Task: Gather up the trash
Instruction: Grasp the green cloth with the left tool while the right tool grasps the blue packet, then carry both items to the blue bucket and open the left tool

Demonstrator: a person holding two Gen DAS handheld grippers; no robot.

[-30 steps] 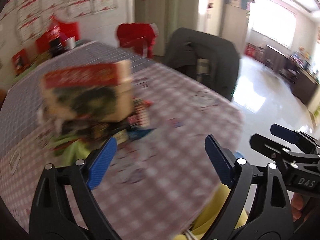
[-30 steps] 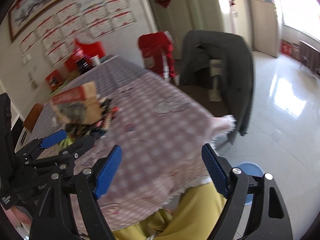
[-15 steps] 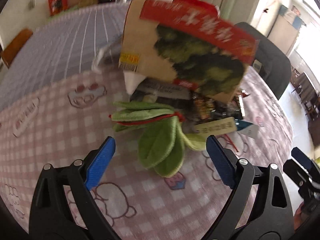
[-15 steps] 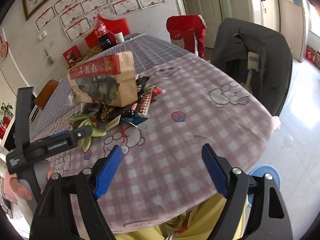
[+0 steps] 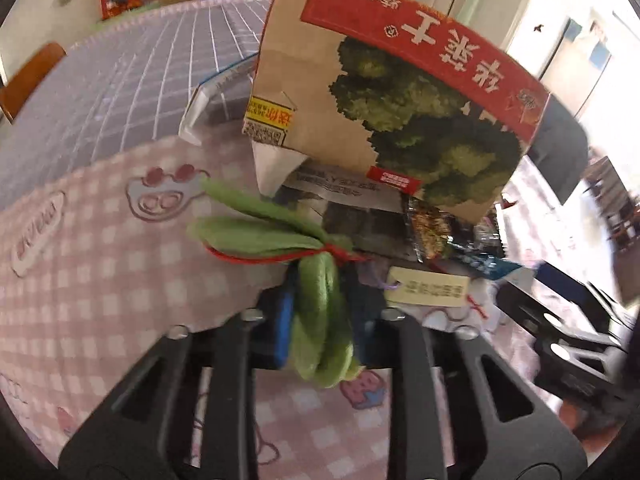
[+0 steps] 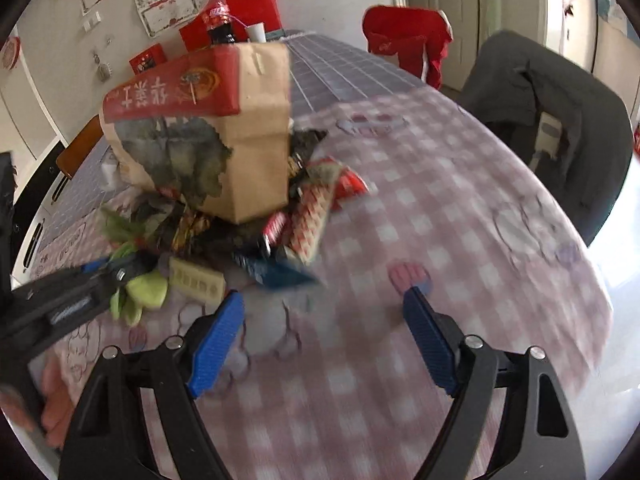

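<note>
Left wrist view: our left gripper (image 5: pixel 320 336), which stood wide a moment ago above the pile, has come down onto the green felt leaves (image 5: pixel 316 308), and its jaws are closing with the bundle squeezed between the blue pads (image 5: pixel 285 326). The leaves bulge out toward us past the pads, so we judge the pinch has caught. That matters for collecting trash: the first piece is in hand, though nothing is lifted yet.

Just ahead of this gripper, the rest of the bundle fans out to the left, tied with a red string (image 5: pixel 340 254). Beyond it stands the brown paper bag (image 5: pixel 384 92), with snack wrappers (image 5: pixel 432 232) heaped at its foot and a cream tag (image 5: pixel 428 290) just to the gripper's right.

In the right wrist view, our right gripper (image 6: pixel 324 340) has swung closer to the same pile and hangs over the pink checked desk (image 6: pixel 460 216), jaws wide and empty. The blue wrapper (image 6: pixel 280 276) lies just ahead of its left pad, and looks to us the likeliest next pick. We see no bin in either view.
</note>
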